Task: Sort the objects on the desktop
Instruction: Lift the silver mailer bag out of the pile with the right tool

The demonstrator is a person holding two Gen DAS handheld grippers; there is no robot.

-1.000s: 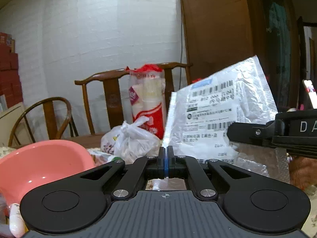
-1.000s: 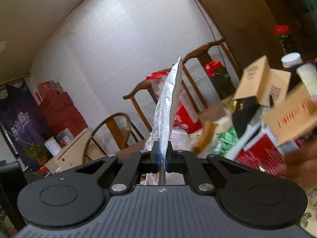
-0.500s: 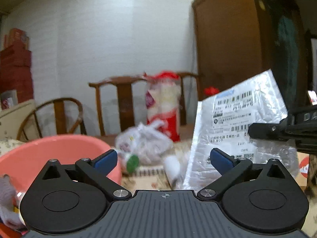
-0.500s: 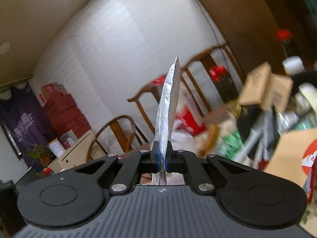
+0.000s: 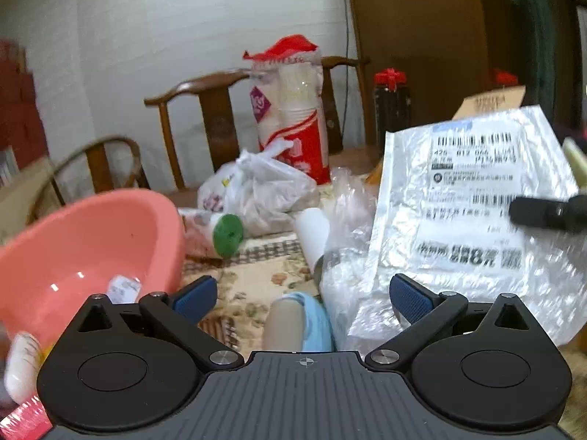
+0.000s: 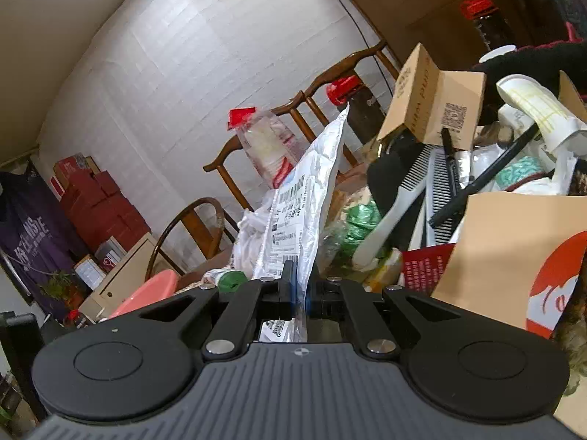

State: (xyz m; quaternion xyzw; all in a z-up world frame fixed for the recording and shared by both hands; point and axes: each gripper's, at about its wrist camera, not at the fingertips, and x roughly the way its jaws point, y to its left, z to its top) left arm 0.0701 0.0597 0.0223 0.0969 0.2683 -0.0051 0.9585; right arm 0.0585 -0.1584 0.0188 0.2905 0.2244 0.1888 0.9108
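Note:
A silver bubble mailer (image 5: 473,220) with a white shipping label stands upright at the right of the left wrist view. My right gripper (image 6: 298,289) is shut on its lower edge, and the mailer (image 6: 308,190) rises edge-on between the fingers. The right gripper's black finger (image 5: 546,211) shows against the mailer. My left gripper (image 5: 301,297) is open and empty, low over the floral tablecloth (image 5: 253,278), with the mailer just beyond its right fingertip (image 5: 411,297).
A pink basin (image 5: 84,253) sits at the left. A white plastic bag (image 5: 256,190), a green-capped bottle (image 5: 227,234), a cup pack (image 5: 290,110) and a light blue item (image 5: 304,322) crowd the table. A cardboard box (image 6: 513,256) holds combs (image 6: 396,198).
My left gripper opened, let go of the mailer and dropped lower toward the table. My right gripper kept hold of the mailer and moved it down beside the cardboard box.

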